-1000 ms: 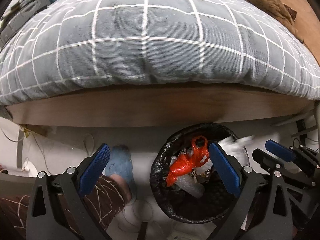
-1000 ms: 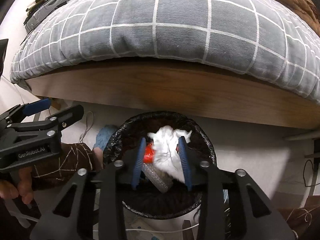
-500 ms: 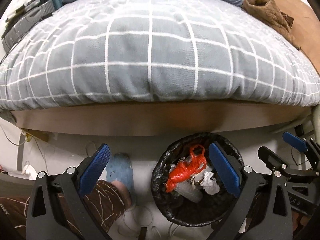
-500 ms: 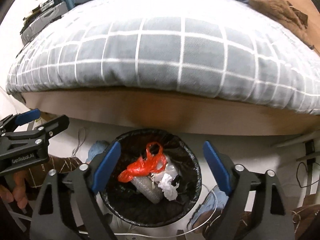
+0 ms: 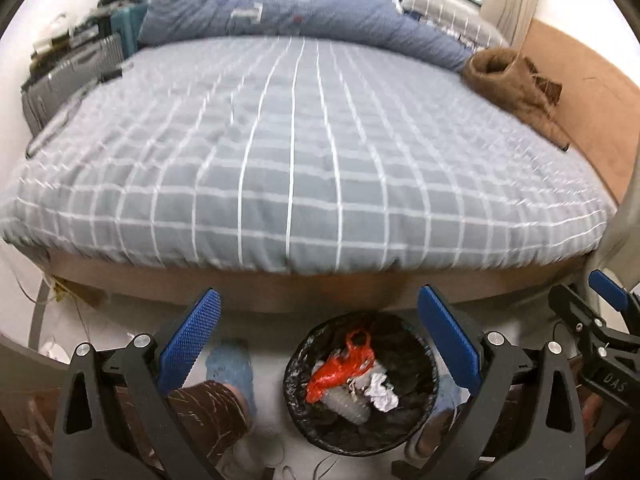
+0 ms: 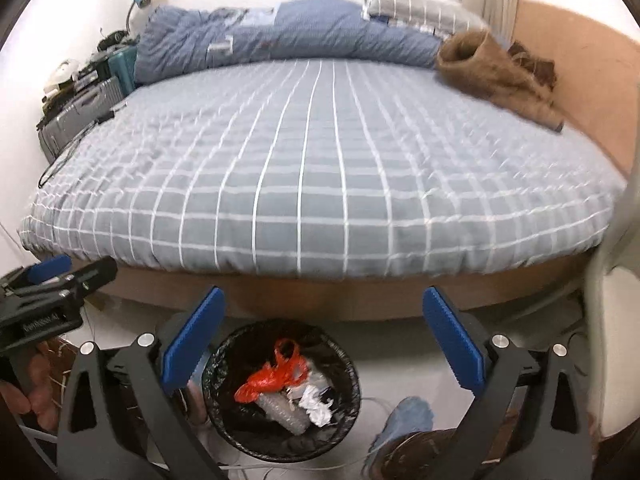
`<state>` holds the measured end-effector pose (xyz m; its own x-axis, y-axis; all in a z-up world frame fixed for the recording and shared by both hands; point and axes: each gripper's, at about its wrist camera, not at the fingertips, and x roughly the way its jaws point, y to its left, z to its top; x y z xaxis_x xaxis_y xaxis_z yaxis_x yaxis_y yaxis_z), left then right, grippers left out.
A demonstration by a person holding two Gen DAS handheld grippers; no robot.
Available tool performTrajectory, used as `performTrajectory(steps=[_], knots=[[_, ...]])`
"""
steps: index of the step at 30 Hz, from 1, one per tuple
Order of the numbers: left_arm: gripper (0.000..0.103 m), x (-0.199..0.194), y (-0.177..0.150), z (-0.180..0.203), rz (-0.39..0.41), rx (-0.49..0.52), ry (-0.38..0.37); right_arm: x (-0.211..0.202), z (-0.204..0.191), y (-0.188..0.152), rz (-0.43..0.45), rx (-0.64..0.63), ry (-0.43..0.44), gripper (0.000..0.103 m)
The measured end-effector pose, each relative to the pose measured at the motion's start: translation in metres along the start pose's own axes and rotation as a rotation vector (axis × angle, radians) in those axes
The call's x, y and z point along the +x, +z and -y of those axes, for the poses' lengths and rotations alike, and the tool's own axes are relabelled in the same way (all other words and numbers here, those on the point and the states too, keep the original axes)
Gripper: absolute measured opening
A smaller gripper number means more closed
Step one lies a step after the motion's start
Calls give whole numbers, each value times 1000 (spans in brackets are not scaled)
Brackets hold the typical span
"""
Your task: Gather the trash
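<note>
A round bin with a black liner (image 5: 298,364) (image 6: 280,326) stands on the floor at the foot of the bed. Inside lie a red plastic bag (image 5: 340,368) (image 6: 272,376), a crumpled white tissue (image 5: 380,394) (image 6: 316,402) and a clear plastic bottle (image 5: 344,402) (image 6: 280,408). My left gripper (image 5: 318,296) hangs open and empty, well above the bin. My right gripper (image 6: 323,294) is also high over the bin; its jaws are opening wide and hold nothing. Each gripper shows at the edge of the other's view.
A bed with a grey checked cover (image 5: 296,160) fills the view behind the bin, its wooden frame (image 6: 320,300) just past the rim. A blue duvet (image 6: 280,32), a brown garment (image 5: 516,84) and suitcases (image 5: 68,76) lie farther off. Feet in blue slippers (image 5: 232,364) flank the bin.
The right gripper let go of the white tissue, which now lies in the bin, and its jaws spread wide. Both grippers rose, so the bin looks smaller and more of the bed shows.
</note>
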<state>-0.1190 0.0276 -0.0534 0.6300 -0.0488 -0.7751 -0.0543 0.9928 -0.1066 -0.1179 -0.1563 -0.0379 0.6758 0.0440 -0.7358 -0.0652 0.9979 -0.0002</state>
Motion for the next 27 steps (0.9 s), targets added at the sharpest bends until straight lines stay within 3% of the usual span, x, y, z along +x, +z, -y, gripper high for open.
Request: performTrajectory(steps=[6, 11, 27], knots=[[97, -54, 9, 15, 80, 30, -28, -53, 9, 8, 75, 15, -26, 95], [97, -83, 2, 31, 103, 70, -20, -76, 10, 7, 96, 19, -37, 95], [97, -93, -15, 34, 97, 68, -9, -85, 10, -7, 91, 27, -28, 95]])
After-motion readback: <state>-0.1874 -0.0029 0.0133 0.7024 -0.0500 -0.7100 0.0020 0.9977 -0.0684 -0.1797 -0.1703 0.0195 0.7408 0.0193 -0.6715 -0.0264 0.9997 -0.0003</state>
